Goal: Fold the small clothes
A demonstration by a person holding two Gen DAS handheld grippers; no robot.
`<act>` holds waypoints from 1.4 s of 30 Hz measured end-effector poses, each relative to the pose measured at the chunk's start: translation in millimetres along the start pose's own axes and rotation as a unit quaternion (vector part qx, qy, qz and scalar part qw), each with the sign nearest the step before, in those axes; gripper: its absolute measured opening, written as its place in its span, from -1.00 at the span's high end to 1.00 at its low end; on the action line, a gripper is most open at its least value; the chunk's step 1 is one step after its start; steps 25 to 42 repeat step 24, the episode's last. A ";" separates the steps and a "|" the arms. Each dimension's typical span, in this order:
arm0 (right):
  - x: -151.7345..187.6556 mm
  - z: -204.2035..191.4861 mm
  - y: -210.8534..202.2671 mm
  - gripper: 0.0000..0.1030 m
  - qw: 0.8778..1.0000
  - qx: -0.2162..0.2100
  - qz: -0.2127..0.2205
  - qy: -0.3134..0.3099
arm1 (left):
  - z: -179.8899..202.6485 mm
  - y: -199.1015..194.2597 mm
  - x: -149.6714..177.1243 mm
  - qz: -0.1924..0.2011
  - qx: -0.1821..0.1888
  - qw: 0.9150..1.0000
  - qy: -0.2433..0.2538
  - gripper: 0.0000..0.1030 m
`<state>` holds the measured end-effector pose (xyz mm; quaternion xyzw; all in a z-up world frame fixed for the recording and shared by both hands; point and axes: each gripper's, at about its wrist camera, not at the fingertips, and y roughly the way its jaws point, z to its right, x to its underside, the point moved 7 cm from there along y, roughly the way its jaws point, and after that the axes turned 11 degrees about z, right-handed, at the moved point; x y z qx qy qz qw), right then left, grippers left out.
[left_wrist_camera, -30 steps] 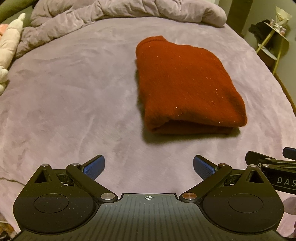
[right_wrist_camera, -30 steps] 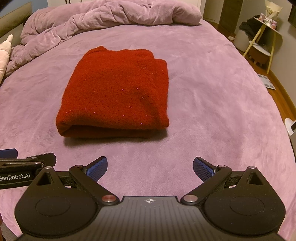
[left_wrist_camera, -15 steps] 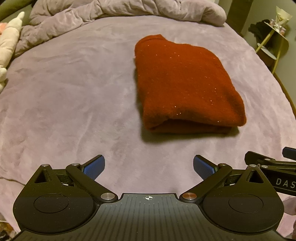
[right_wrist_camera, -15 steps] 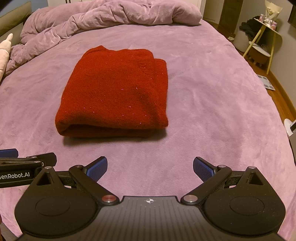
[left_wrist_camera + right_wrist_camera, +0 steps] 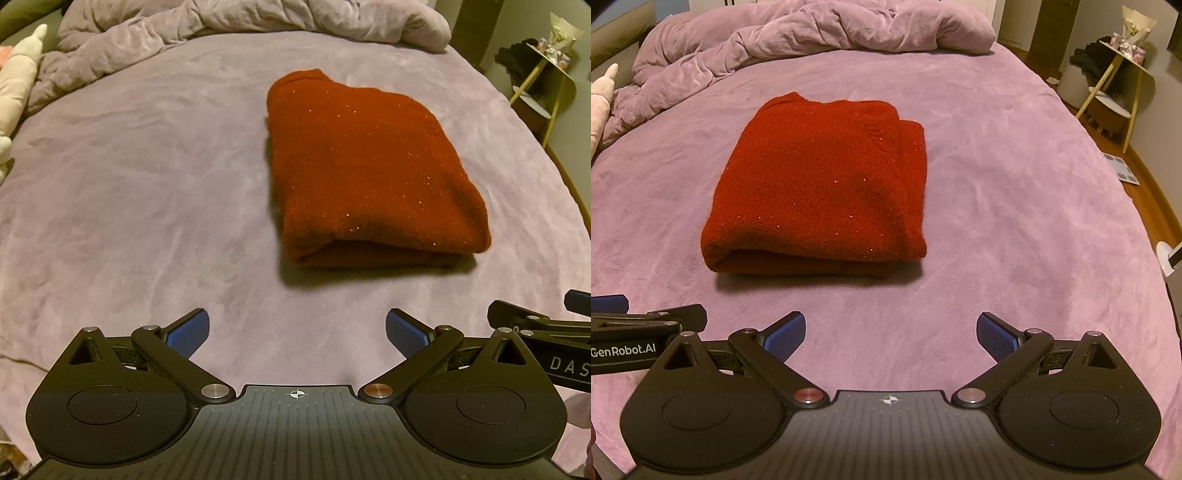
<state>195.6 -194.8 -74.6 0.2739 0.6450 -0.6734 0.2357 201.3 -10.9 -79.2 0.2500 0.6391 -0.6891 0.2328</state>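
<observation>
While folded: red sweater [image 5: 820, 184] lies on the bed [image 5: 1015, 221].
Grippers: left gripper [image 5: 297, 332], right gripper [image 5: 890, 332] spread apart, empty.
Advice: square loose edges gently.

- I see the red sweater [image 5: 820, 184] as fuzzy knit, flecked with glitter.
- My bedspread [image 5: 1015, 206] looks like soft, matt purple plush.
- The left gripper [image 5: 297, 332] is matt black plastic with textured blue pads [image 5: 188, 334] and shiny metal pivots.
</observation>
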 end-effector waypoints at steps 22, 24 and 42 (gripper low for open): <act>-2.3 1.6 1.4 -0.92 1.000 0.002 -0.001 -0.002 | 0.4 2.4 -1.6 0.014 0.010 1.000 -0.001 -1.00; -2.7 1.7 1.8 -0.92 1.000 0.001 -0.002 -0.002 | 0.5 4.3 -2.2 0.008 -0.001 1.000 0.007 -1.00; -2.7 1.7 1.8 -0.92 1.000 0.001 -0.002 -0.002 | 0.5 4.3 -2.2 0.008 -0.001 1.000 0.007 -1.00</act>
